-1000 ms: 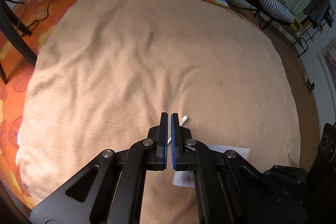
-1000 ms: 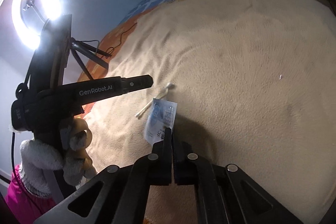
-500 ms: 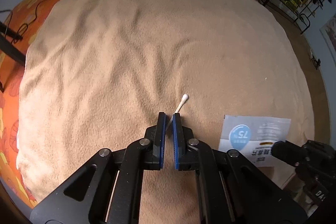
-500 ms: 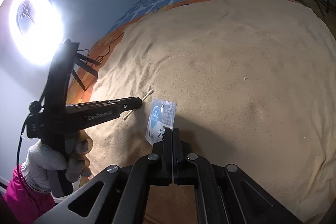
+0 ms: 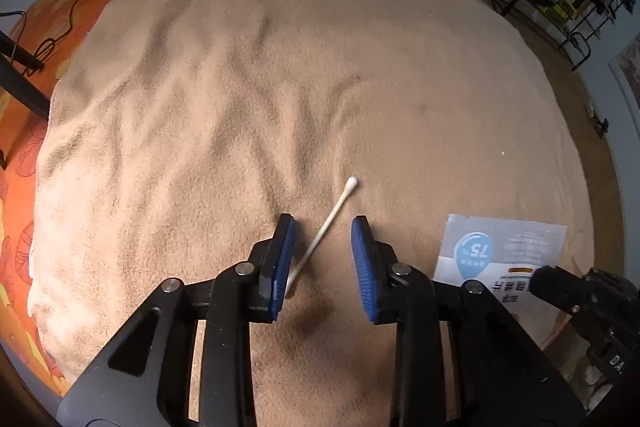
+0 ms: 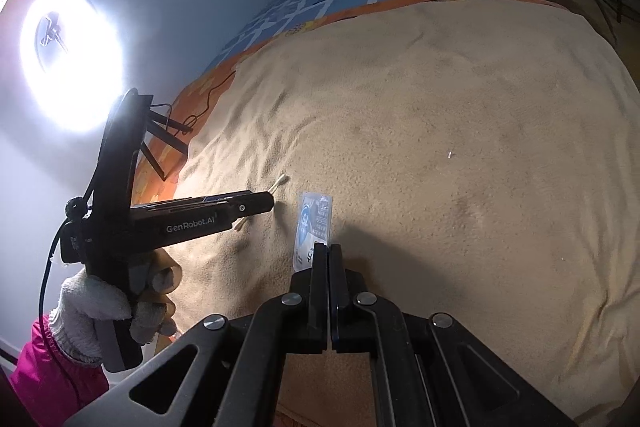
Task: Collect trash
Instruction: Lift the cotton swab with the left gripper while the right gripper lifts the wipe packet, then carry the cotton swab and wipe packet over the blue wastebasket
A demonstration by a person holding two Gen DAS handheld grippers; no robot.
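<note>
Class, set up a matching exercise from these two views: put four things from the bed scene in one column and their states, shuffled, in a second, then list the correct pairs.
Things:
1. cotton swab
2. sachet
3. left tongs
4. right tongs

States:
A. shut on a printed packet
B. open, pads apart
C. lying on the blanket between two blue pads
D. pinched at one edge, standing on edge

Pairs: 1-C, 2-D, 3-B, 4-A
</note>
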